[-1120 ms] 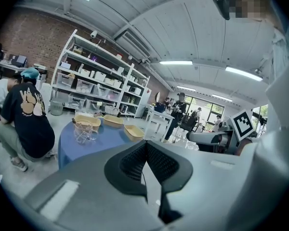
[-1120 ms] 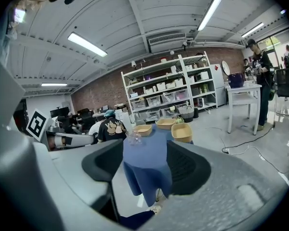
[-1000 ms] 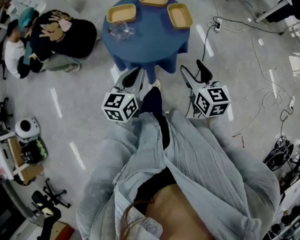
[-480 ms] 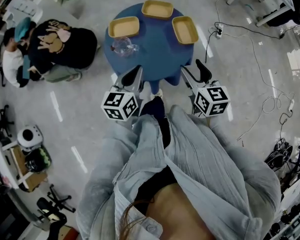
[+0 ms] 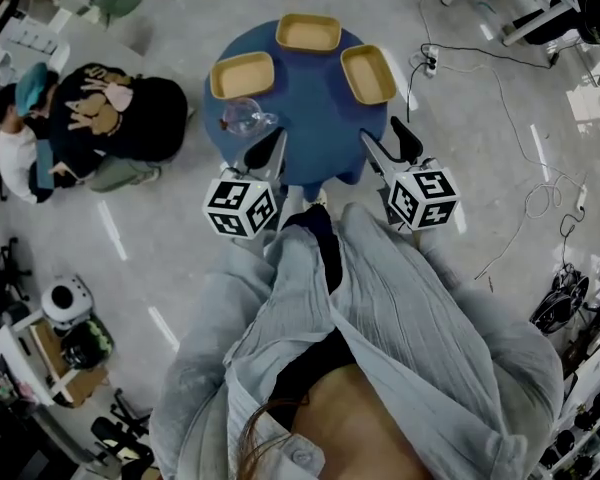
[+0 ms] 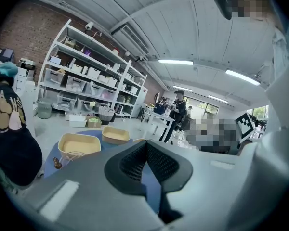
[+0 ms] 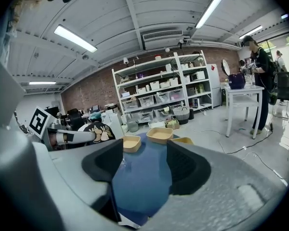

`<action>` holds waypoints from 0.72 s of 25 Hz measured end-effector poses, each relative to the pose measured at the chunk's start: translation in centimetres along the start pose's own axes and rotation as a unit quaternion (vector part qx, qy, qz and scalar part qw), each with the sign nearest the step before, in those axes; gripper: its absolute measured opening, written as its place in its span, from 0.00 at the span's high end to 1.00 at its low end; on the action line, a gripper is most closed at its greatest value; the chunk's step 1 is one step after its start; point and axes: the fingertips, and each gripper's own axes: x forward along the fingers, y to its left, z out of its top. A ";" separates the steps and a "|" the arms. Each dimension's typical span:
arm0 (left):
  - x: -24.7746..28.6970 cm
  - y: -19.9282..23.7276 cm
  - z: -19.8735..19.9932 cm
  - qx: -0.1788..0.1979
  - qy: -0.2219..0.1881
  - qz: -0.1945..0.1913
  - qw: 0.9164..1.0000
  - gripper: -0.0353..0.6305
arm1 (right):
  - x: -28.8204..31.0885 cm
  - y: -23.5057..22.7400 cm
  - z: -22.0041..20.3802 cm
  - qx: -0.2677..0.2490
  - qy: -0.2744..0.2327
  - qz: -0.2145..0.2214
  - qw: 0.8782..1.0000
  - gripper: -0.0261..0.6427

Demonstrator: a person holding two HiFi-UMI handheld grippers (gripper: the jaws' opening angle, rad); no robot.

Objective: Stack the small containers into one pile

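A: Biggest thing first?
B: Round table (image 5: 310,118), draped in blue, straight ahead of the person.

A: Grippers?
B: Left gripper (image 5: 270,146) sits at the table's near edge in the head view. Its jaws are pressed together at the tips with nothing pinched. Right gripper (image 5: 383,136) is at the same edge, well to the side. Its jaws are spread, and only blue table shows between them. Neither touches a container.

A: Containers, quick.
B: Three shallow tan ones, rectangular with rounded corners, in an arc on the table's far half. Left container (image 5: 243,75), far container (image 5: 308,33), right container (image 5: 368,73). All upright, each apart from the others, none stacked.

A: What's in them?
B: Bare tan bottoms in all three, as far as the head view shows.

A: Anything smaller?
B: Glass vessel (image 5: 245,120), clear, just on the near side of the left container, by the table's left edge. Its contents are too small to tell.
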 end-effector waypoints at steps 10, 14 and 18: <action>2.6 0.9 0.5 0.008 0.009 -0.040 0.999 0.92 | 0.9 -1.3 -0.2 0.013 -0.003 -0.038 0.999 0.54; 2.7 0.8 -0.1 0.000 0.020 -0.049 0.999 0.93 | 0.4 -2.2 -0.7 0.019 0.008 -0.057 0.998 0.54; 2.6 0.5 -0.9 -0.007 0.030 -0.052 0.998 0.93 | 0.1 -3.5 -1.2 0.022 0.020 -0.069 0.997 0.54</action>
